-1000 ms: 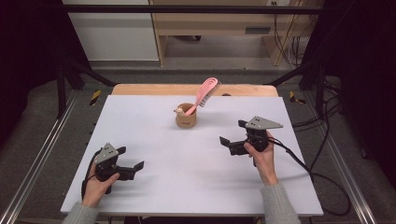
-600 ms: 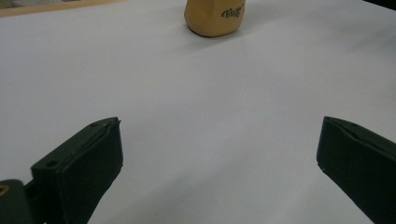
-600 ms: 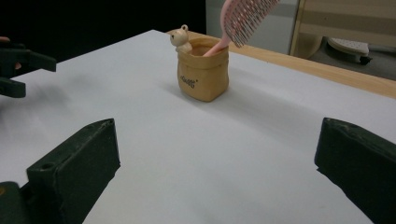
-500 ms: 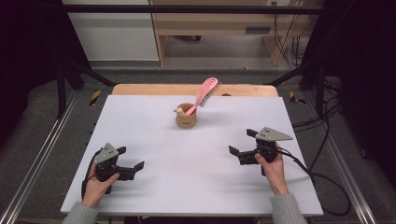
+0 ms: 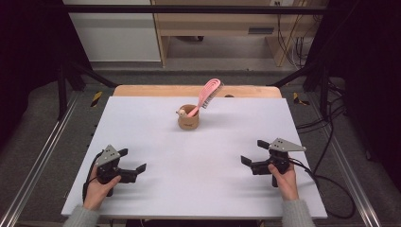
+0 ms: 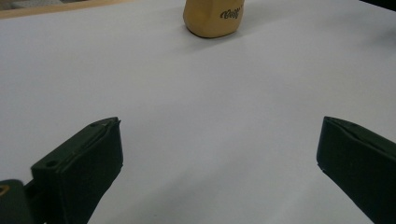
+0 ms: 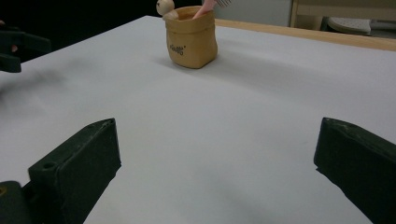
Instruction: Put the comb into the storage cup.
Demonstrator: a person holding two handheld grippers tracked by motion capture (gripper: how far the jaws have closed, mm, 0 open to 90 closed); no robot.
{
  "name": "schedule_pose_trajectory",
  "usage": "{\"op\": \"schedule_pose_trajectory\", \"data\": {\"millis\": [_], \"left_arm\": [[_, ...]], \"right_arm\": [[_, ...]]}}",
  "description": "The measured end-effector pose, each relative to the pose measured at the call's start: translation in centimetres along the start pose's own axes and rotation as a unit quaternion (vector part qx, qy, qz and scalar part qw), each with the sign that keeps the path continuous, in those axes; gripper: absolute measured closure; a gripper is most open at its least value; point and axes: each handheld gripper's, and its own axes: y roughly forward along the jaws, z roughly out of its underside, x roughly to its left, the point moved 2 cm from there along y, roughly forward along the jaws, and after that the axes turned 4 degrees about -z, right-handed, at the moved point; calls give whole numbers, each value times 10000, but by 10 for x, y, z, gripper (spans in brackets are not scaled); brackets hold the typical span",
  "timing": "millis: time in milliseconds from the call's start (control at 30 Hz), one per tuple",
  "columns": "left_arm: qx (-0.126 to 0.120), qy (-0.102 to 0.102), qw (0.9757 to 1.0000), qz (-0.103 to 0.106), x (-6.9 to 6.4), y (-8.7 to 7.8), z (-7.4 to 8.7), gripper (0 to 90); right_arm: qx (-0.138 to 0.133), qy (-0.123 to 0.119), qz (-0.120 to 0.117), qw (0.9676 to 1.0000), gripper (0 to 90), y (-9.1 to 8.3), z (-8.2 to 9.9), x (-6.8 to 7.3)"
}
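Both my claws sit low over the white table (image 5: 156, 127), jaws spread wide with only bare surface between them. Left gripper (image 5: 133, 161) is near the front left corner, right gripper (image 5: 254, 154) off at the front right. Well ahead, between the two, stands the tan cup (image 5: 188, 118), upright, with the pink brush (image 5: 207, 95) leaning out of it, tilted to the right.

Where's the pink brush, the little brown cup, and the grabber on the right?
brush (image 5: 209, 92), high view, on its pink head.
cup (image 5: 188, 122), high view, on its front wall.
right gripper (image 5: 253, 155), high view, midway between its open fingertips.
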Motion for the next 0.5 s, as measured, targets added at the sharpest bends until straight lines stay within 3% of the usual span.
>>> {"op": "schedule_pose_trajectory", "data": {"millis": [500], "left_arm": [[-12, 23, 10000, 23, 0, 0, 0, 4]], "right_arm": [[54, 68, 7, 10000, 11, -12, 18, -8]]}}
